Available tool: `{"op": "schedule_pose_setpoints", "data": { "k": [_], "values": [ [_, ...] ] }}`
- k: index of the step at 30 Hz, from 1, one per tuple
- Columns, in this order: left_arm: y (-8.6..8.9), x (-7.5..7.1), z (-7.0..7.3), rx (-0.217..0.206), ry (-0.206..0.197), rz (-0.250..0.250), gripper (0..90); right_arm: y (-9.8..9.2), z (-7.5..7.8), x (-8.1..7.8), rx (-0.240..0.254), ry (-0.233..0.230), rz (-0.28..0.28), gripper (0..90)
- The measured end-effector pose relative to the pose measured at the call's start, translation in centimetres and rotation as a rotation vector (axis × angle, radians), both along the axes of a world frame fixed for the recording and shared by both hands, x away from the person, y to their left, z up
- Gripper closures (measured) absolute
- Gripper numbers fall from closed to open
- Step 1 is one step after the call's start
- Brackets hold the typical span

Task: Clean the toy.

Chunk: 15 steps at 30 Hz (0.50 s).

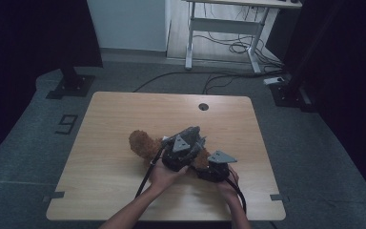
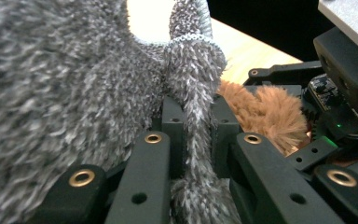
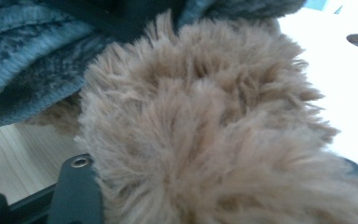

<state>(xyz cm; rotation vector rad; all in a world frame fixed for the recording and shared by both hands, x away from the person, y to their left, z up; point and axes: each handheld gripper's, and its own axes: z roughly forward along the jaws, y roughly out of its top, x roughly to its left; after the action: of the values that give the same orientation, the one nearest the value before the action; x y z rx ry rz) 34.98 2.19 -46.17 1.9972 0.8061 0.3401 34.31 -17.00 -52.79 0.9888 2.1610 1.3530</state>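
- Table (image 1: 109,143): light wood, and the work is sitting near its middle, toward the person's edge.
- Brown toy (image 1: 143,142): a furry plush lying on the table; its free end is sticking out to the left of the grippers, the rest is running under them.
- Left hand (image 1: 162,175): coming in from the bottom edge and gripping the left gripper (image 1: 183,143), which is lying over the toy.
- Left gripper, own view: the jaws are standing close together and pinching a strip of grey cloth (image 2: 193,116); more of the grey pile is bulking at the left, and brown fur (image 2: 265,112) is showing just to the right of the jaws.
- Right gripper (image 1: 217,164): sitting just right of the left one, touching the toy's right end, held by the right hand (image 1: 229,183).
- Right gripper, own view: brown fur (image 3: 205,126) is lying across the jaws, which are standing partly apart; I cannot tell whether the pads are pressing on it. Grey cloth (image 3: 23,60) is lying at upper left.
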Motion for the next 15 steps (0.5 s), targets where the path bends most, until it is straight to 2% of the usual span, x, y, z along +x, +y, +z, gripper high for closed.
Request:
{"op": "schedule_pose_setpoints", "data": {
  "k": [3,5,11,13,15],
  "values": [
    [1.1,0.1,0.2,0.022,-0.011,0.027,80.5,-0.1,0.1,0.0,0.003,-0.004,0.007,37.2],
    [2.5,0.2,0.3,-0.009,0.003,0.037,80.6,-0.2,0.0,0.0,0.011,-0.002,0.011,37.2],
    [6.0,0.0,1.3,-0.074,-0.012,0.069,80.5,-0.2,0.0,0.0,0.017,-0.007,0.018,37.2],
    [7.4,0.1,1.7,-0.101,-0.021,0.105,80.3,-0.2,-0.1,0.0,0.019,-0.004,0.016,37.2],
    [9.3,0.6,1.8,-0.104,-0.017,0.151,80.3,-0.4,-0.2,0.1,0.025,-0.002,0.017,37.2]
  ]
}}
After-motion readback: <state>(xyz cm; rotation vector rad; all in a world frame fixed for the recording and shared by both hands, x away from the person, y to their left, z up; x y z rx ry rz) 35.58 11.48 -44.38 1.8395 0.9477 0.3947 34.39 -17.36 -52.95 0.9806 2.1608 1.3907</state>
